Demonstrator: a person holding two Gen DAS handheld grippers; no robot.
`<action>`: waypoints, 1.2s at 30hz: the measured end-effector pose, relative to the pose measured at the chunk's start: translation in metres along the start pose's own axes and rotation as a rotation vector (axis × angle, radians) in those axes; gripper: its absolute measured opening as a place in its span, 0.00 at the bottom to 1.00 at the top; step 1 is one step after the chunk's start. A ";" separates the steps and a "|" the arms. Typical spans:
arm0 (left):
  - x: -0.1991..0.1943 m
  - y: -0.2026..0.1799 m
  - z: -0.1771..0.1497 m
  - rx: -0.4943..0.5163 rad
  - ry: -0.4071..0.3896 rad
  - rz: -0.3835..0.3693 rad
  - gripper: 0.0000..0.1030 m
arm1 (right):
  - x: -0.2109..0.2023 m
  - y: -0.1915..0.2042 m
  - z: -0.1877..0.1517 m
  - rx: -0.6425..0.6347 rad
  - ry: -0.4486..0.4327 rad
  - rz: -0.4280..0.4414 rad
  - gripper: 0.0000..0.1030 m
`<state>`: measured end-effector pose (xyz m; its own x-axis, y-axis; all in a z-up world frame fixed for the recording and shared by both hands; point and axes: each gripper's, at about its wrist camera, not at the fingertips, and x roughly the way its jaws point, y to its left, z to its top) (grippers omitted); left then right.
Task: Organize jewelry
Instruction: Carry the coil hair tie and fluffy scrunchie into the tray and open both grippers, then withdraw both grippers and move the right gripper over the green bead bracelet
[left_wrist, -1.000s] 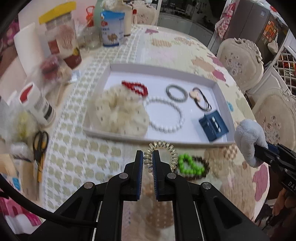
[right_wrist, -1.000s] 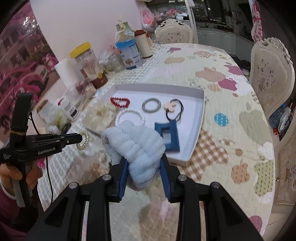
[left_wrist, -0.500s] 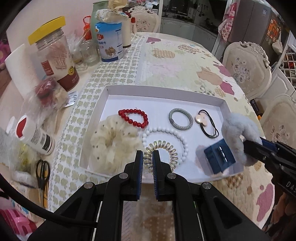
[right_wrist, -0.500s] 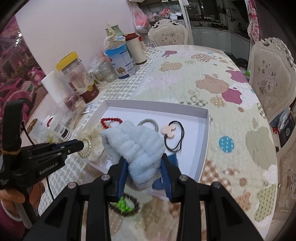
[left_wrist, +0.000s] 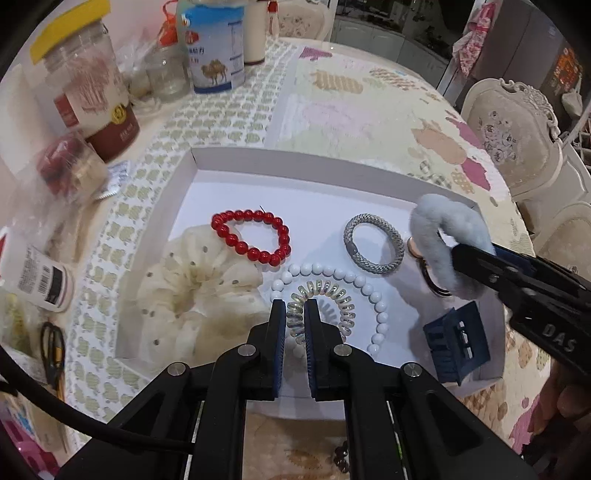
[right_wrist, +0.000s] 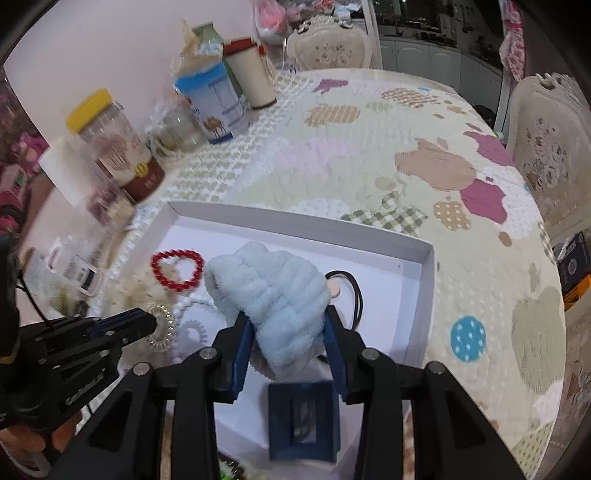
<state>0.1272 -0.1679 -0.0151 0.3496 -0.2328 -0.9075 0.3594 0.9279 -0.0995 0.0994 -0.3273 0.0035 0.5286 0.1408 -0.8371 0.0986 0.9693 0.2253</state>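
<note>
Over the white tray (left_wrist: 236, 158), the left gripper (left_wrist: 295, 325) pinches the clear spiral hair tie (left_wrist: 332, 299) and the right gripper (right_wrist: 290, 347) clamps the blue fluffy scrunchie (right_wrist: 273, 295).

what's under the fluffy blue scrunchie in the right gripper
The blue scrunchie, held over the white tray, partly covers a black hair tie with a pink charm; the rest beneath is hidden.

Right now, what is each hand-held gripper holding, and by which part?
The left hand-held gripper pinches the clear spiral hair tie at its near edge. The right hand-held gripper clamps the blue fluffy scrunchie across its lower end, over the tray.
</note>
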 end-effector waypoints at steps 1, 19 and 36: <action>0.003 -0.001 0.000 0.000 0.003 0.001 0.00 | 0.005 0.001 0.001 -0.007 0.009 -0.006 0.38; 0.013 0.005 -0.005 -0.050 0.041 -0.019 0.18 | 0.001 0.004 -0.010 -0.043 0.009 0.013 0.65; -0.046 -0.009 -0.038 0.018 -0.064 0.038 0.19 | -0.065 0.018 -0.056 0.010 -0.075 0.002 0.65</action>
<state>0.0755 -0.1544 0.0122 0.4174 -0.2159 -0.8827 0.3605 0.9310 -0.0573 0.0194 -0.3076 0.0344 0.5909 0.1271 -0.7967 0.1058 0.9668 0.2327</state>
